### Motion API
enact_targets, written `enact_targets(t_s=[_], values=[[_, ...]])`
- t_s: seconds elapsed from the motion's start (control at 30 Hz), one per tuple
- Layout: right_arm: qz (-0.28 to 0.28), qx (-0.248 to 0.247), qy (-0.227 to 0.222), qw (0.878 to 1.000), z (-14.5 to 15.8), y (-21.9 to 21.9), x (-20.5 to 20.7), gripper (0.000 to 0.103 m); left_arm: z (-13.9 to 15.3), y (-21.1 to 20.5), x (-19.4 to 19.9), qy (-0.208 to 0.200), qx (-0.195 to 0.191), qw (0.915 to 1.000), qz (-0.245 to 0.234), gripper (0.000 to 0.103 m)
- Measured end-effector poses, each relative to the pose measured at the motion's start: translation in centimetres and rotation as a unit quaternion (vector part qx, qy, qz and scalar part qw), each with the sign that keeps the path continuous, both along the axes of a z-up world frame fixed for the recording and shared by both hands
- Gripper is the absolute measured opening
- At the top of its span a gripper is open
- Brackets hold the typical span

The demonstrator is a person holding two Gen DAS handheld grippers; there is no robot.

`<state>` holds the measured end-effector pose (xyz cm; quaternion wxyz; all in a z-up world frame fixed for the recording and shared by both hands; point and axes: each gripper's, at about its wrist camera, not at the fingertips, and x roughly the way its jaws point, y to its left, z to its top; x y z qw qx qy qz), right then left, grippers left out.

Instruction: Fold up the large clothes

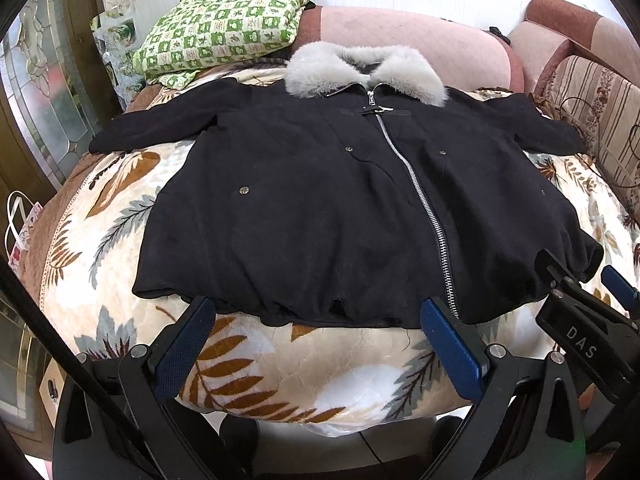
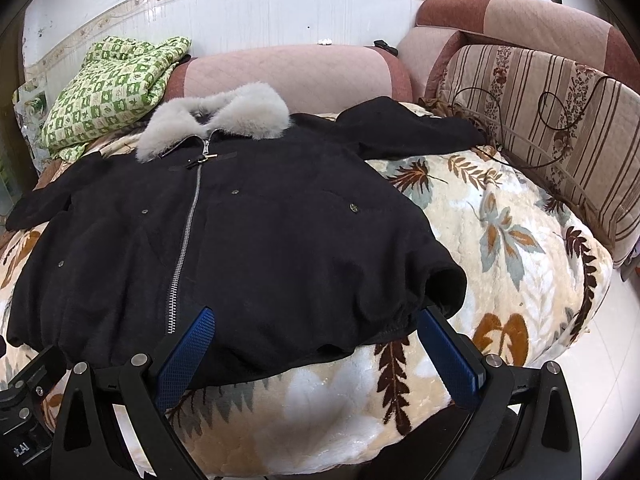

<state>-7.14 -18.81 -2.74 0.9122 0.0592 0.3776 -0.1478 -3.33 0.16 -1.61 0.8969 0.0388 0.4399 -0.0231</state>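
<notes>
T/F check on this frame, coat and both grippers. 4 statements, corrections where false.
1. The black coat lies spread flat, front up, on the leaf-print blanket. True.
2. Its zipper is open down to the hem. False: it is closed nearly up to the grey fur collar.
3. Both the left hand-held gripper and the right hand-held gripper are open at the hem. True.
4. The green checkered cloth lies on top of the coat. False: it sits beyond the coat, near the collar.
</notes>
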Motion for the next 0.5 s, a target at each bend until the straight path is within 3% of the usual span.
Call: enact_targets(t_s=[0.3, 0.5], values=[[-0.014, -0.014, 0.001, 1.0, 0.1, -1.9, 1.4, 0.102, -0.6, 0.6, 2.3, 0.001, 0.007, 0.9999, 0.012, 0.102], [-0.028, -0.03, -0.013, 0.999, 2.0, -4.3, 4.5, 0.102, -1.1, 0.1, 5.8, -0.008, 0.032, 0.9994, 0.01, 0.102]])
